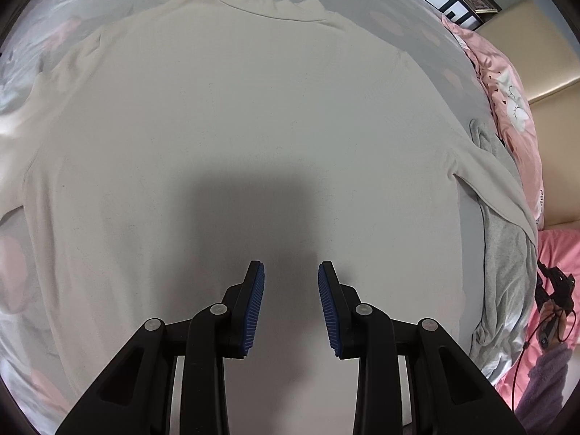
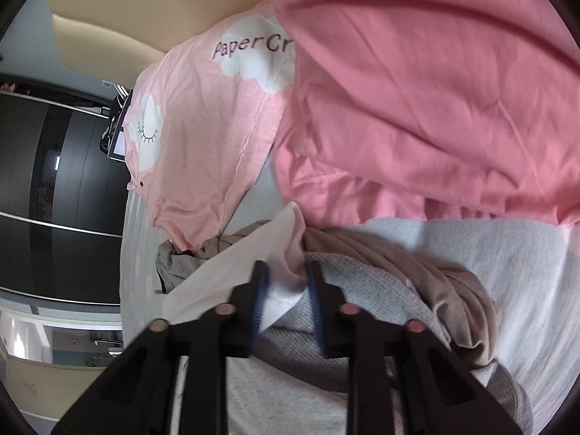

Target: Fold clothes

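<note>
The bed sheet [image 1: 69,29], grey with pale pink spots, fills nearly the whole left wrist view, and the cream shirt [image 1: 224,116] lies spread flat across it, collar at the far end, one sleeve trailing off toward the right edge over a grey garment [image 1: 507,253]. The shirt's broad middle is smooth and bare, with sheet showing along its left side and beyond the collar. The right side is crowded: a pink quilt [image 2: 417,72] is heaped there, a pale pink pillow [image 2: 203,119] printed with white clouds beside it, and below them a pile of grey, tan and white clothes. A beige headboard [image 1: 551,83] closes off that side.

The left gripper [image 1: 291,272] hangs over the shirt's lower middle, its blue pads spread apart with nothing between them, casting a dark shadow on the cloth. The right gripper [image 2: 287,272] is at the pile's edge, its jaws partly drawn in with the cream sleeve end [image 2: 286,253] lying between them; the blur hides whether the pads actually press it.
</note>
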`<state>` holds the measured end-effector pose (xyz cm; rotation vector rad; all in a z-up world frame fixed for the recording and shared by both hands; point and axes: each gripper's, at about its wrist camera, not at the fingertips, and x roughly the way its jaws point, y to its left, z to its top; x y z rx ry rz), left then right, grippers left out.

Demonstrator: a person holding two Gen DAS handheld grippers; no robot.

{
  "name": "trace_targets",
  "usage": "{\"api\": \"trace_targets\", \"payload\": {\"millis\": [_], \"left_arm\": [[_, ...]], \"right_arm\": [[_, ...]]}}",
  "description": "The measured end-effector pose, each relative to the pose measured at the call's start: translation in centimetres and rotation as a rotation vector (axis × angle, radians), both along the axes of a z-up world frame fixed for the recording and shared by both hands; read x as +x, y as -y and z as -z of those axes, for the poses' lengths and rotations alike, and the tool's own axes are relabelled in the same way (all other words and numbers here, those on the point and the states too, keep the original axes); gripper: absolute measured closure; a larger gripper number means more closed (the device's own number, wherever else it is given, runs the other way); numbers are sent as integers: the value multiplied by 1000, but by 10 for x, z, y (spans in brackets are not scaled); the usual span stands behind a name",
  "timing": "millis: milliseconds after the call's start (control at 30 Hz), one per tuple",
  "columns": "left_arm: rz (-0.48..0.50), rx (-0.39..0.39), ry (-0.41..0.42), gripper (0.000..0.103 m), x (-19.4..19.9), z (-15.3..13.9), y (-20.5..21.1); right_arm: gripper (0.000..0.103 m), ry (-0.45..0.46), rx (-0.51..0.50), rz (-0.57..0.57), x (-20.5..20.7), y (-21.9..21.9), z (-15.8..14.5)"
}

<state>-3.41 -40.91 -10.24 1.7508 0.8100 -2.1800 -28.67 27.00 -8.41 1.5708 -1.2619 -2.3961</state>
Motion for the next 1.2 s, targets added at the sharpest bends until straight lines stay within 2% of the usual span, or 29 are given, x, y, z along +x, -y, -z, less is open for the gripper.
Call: {"api": "trace_targets", "payload": {"millis": [100,200,400,500,567,600,667,767,900,967,1200], "left_arm": [[-18,9,-15,70,5,-5,6],[-22,16,-24,70,8,-7,10],[-24,44,-69,70,22,-21,27],[-25,14,-93,70,28,-30,40],[-13,-46,-77,64,33,-32,49],[-13,-75,-67,57,35,-32,53],[-26,-117,-46,55,42,-29,63],[-48,-75,-39,55,54,-24,81],[-94,-10,-60,55,72,-22,106],[-116,-6,-61,55,77,-20,113],[-142,25,-97,55,86,-24,125]], "right_arm": [[91,-28,69,-39,-2,9,-22],[91,-62,131,-73,-8,23,-55],[92,-195,250,-150,-24,84,-156],[92,-275,310,-211,-27,135,-214],[92,-331,351,-254,-26,173,-251],[92,-360,373,-278,-23,195,-269],[92,-419,412,-324,-16,238,-303],[92,-497,468,-393,0,306,-347],[92,-581,501,-475,29,388,-384],[92,-612,520,-518,44,428,-393],[92,-676,532,-643,99,546,-405]]}}
